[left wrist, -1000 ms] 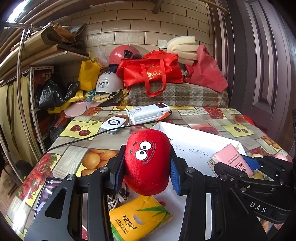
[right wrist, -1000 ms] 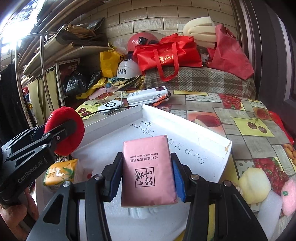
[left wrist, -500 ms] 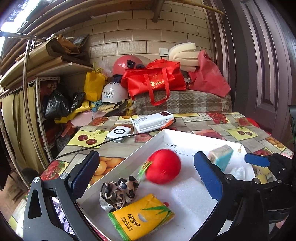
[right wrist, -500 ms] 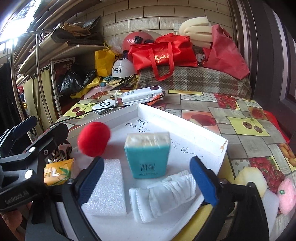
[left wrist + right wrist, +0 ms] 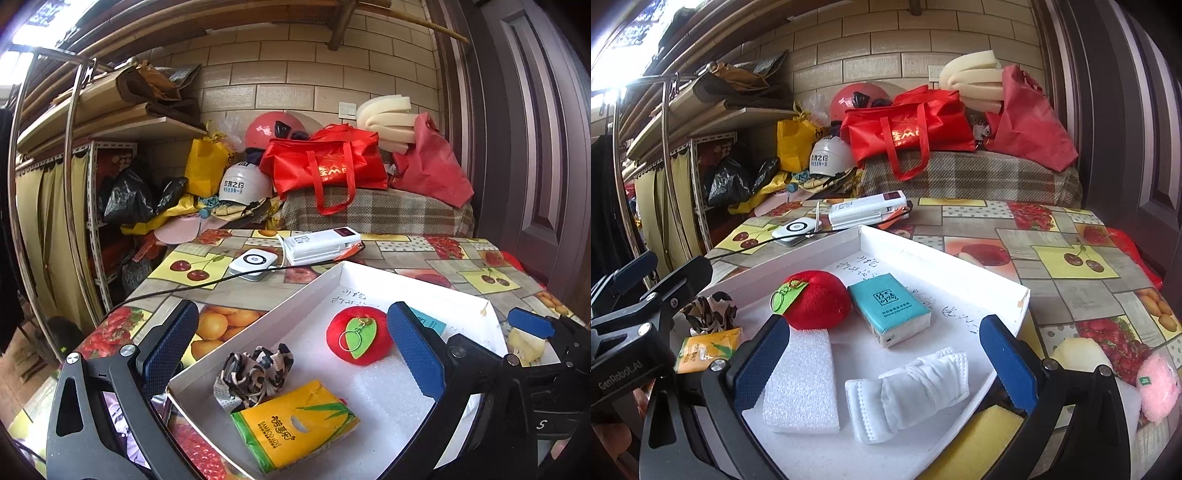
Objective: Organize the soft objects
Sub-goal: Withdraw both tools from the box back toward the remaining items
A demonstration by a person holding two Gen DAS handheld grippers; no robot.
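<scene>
Both hand-held grippers, left (image 5: 295, 350) and right (image 5: 882, 354), now gape empty, having dropped red plush apple (image 5: 817, 304) and teal tissue pack (image 5: 889, 309) into white tray (image 5: 945, 254).

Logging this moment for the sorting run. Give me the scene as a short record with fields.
container: white tray on the fruit-print table
in tray: red plush, teal tissue pack, white foam block, folded white mask, yellow tissue pack, patterned scrunchie
outside tray: pink puff
left gripper: open, empty
right gripper: open, empty
</scene>
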